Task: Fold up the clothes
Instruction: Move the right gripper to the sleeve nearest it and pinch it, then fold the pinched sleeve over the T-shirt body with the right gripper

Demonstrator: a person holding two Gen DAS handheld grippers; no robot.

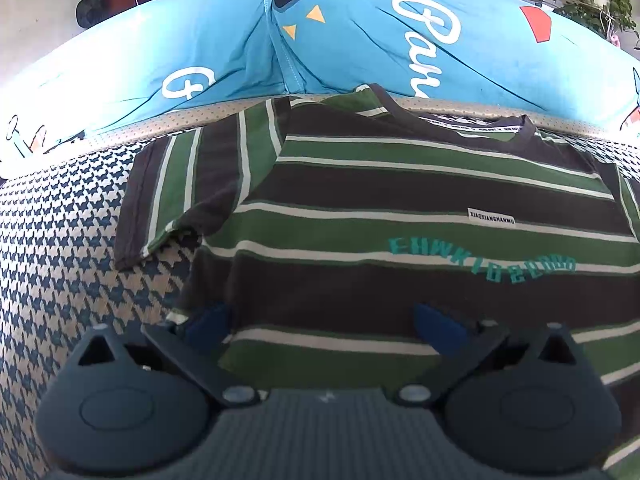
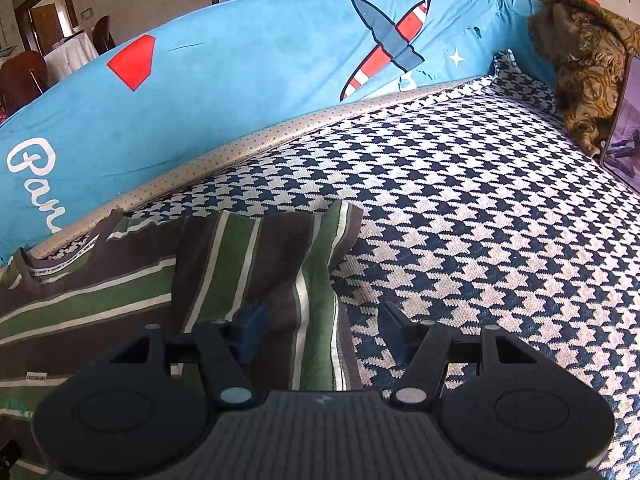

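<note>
A green, dark and white striped T-shirt (image 1: 400,200) lies front-up and spread flat on a houndstooth-patterned cover (image 2: 480,200) (it looks like a sofa seat or bed), its collar toward a blue printed cushion (image 1: 200,48) along the back. As far as the pictures show, the folding has hardly begun: the body is open, the printed lettering on the chest shows in full, and the sleeve (image 1: 180,184) in the left view lies out to the side, unfolded. In the right view the other sleeve (image 2: 280,264) is bunched and partly turned in over the shoulder, though whether that is a deliberate first fold cannot be told. The left claw (image 1: 324,328) hangs spread over the lower body of the shirt near its side edge, with nothing between its pads. The right claw (image 2: 324,332) is also spread, straddling the shirt's side edge below that sleeve, one pad over the fabric and one over the cover, pinching nothing. Left to do, by my reading: both sleeves and sides brought in, then the body folded up.
</note>
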